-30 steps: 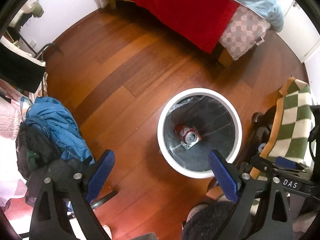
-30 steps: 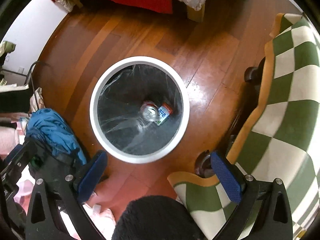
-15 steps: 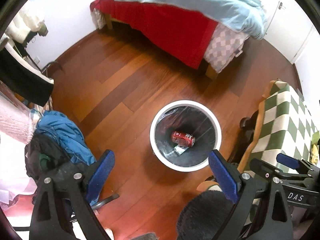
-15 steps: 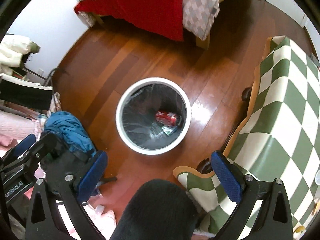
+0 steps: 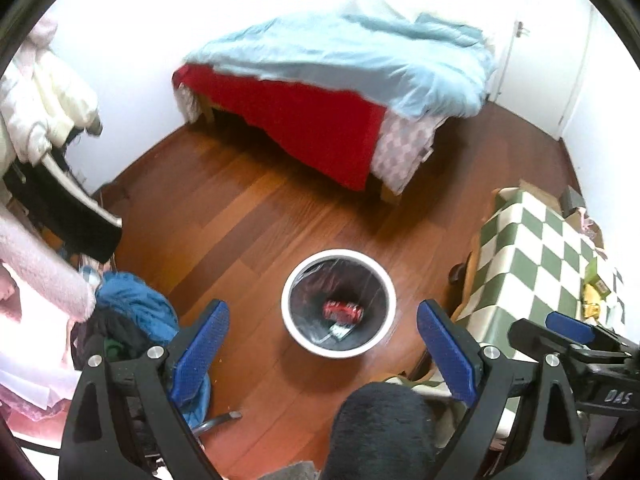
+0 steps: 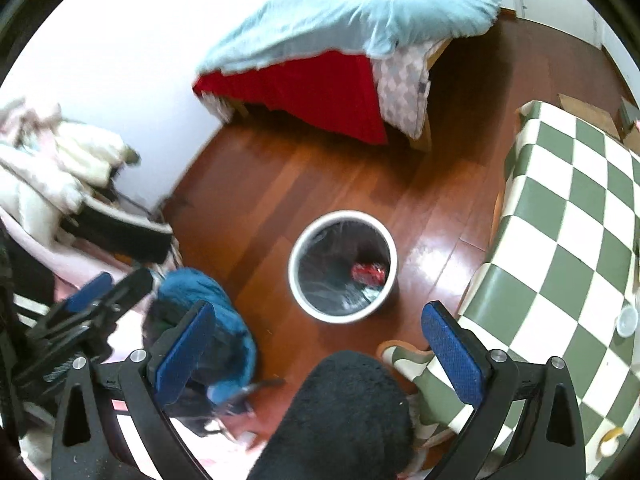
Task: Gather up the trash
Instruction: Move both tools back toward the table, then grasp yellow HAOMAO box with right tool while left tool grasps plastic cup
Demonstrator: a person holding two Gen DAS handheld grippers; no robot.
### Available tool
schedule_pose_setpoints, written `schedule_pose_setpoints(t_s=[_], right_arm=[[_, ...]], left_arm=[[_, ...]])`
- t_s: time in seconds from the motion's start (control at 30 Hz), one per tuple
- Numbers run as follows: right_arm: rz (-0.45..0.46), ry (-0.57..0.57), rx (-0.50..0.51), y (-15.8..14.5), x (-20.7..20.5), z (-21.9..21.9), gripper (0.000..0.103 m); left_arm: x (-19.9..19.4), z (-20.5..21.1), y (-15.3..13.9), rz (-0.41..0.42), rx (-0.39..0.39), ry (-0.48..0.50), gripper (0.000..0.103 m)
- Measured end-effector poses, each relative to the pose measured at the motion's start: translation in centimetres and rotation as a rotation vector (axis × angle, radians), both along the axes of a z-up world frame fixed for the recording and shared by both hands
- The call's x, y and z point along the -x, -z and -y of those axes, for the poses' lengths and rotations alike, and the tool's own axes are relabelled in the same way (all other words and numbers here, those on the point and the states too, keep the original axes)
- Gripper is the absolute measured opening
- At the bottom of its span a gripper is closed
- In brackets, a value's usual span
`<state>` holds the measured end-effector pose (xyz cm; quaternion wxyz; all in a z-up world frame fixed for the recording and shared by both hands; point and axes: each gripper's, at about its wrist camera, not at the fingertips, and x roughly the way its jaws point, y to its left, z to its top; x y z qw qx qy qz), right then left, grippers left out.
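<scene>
Small carton (image 5: pixel 339 331) under the red can (image 5: pixel 343 310) in the bin (image 5: pixel 288 280): print too small to read.

The left gripper (image 5: pixel 322 338) is held with its blue-padded jaws spread wide and nothing between them, low in the frame. The right gripper (image 6: pixel 318 344) is likewise held wide apart and empty, pointed downward at the lower edge.
</scene>
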<state>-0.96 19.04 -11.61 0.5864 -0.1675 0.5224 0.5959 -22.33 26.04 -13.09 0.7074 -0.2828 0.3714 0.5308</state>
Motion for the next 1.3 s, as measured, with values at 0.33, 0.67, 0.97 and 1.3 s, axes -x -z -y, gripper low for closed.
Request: schedule_pose_setpoints(t_s=[0.33, 0.67, 0.97, 1.3], right_arm=[[-0.051, 0.350, 0.015, -0.3, -13.5, 12.4, 0.103], [0.005, 0.857, 0.276, 8.8, -32.5, 27.9, 0.102], [0.014, 0.939, 0.462, 16.8, -39.2, 29.2, 0.091], [0.065, 0.857, 0.512, 16.9, -39.2, 31.8, 0.063]], left_arm=[[-11.9, 3.8, 1.2, 0.021, 0.016, 0.206, 0.096], [-31.8, 9.6, 10.6, -0.073, 0.197, 0.447, 0.096], [-40.3, 13.8, 16.7, -0.115, 0.347, 0.587, 0.095], [-43.7, 16.6, 17.8, -0.121, 0.309, 0.727, 0.095]])
